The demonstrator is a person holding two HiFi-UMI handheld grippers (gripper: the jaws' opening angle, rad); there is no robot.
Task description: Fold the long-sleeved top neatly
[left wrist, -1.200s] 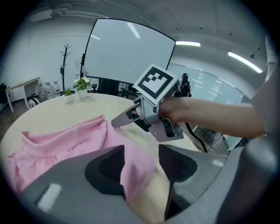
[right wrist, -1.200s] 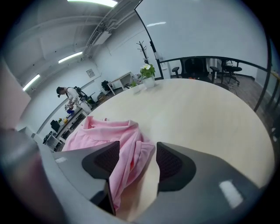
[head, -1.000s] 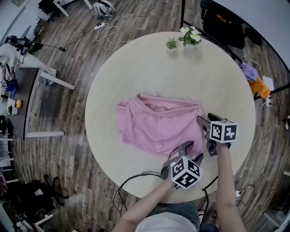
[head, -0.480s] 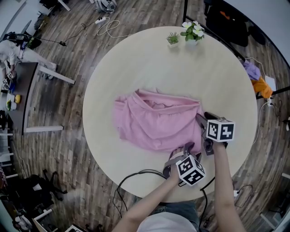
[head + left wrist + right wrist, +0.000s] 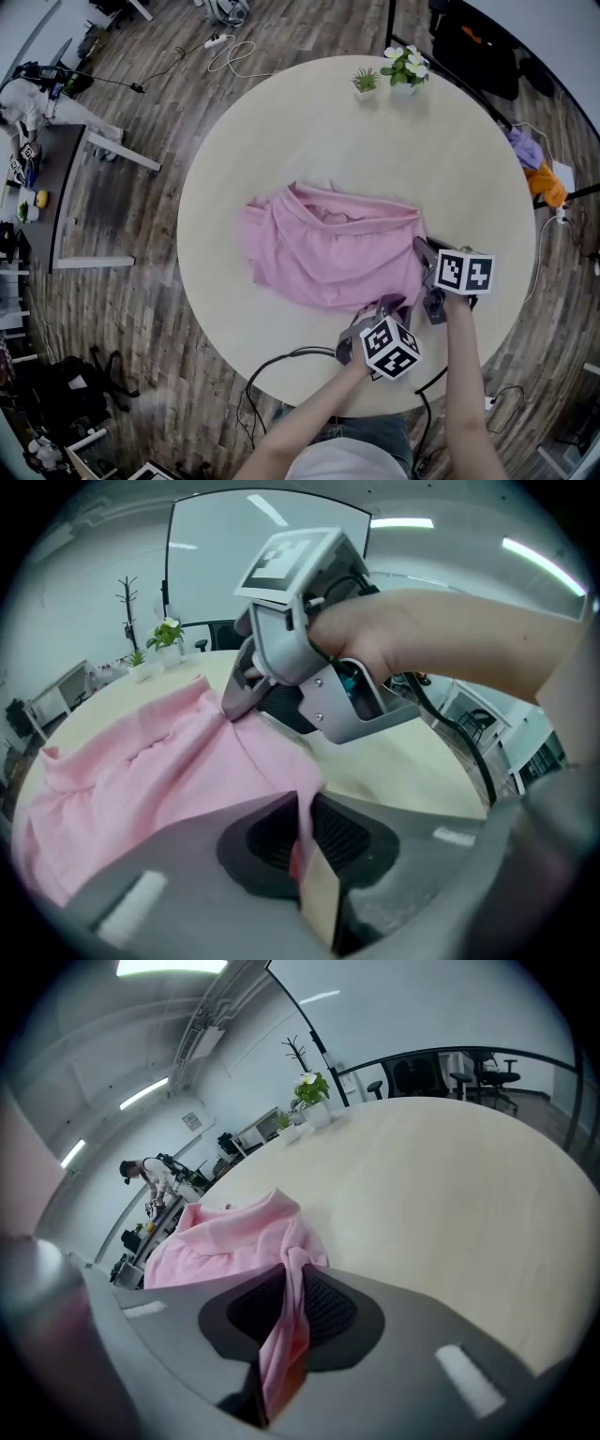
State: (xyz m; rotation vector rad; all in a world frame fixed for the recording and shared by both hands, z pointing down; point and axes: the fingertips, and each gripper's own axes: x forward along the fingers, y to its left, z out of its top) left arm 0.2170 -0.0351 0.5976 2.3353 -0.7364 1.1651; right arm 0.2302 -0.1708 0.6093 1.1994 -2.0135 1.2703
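At the near-right side of the table (image 5: 309,122): the pink long-sleeved top (image 5: 323,248) is lying rumpled across the middle, and I am working at its edge closest to me.
Left gripper (image 5: 305,819): I am pinching a thin edge of the top, with the pads pressing together on the cloth.
Right gripper (image 5: 291,1283): its jaws have just been closing, and I am now clamping a gathered fold of the top between the pads, near the left gripper on the same side of the garment.
Weight: I am judging it light, so lifting should be asking little of either grip.
Stiffness: it is looking soft and limp, bunching in loose folds. It will likely be sagging between my two holds unless I am keeping them spread and the edge taut.
Slip: the fabric is looking matte, not slick, yet a thin single layer could be creeping out of the left pads under a pull.
Where to hold: I am favouring hem corners and seams, where the cloth is doubling up, over the loose middle.
Risk: the gathered fold on the right may be dragging in extra layers and leaving a crooked crease.
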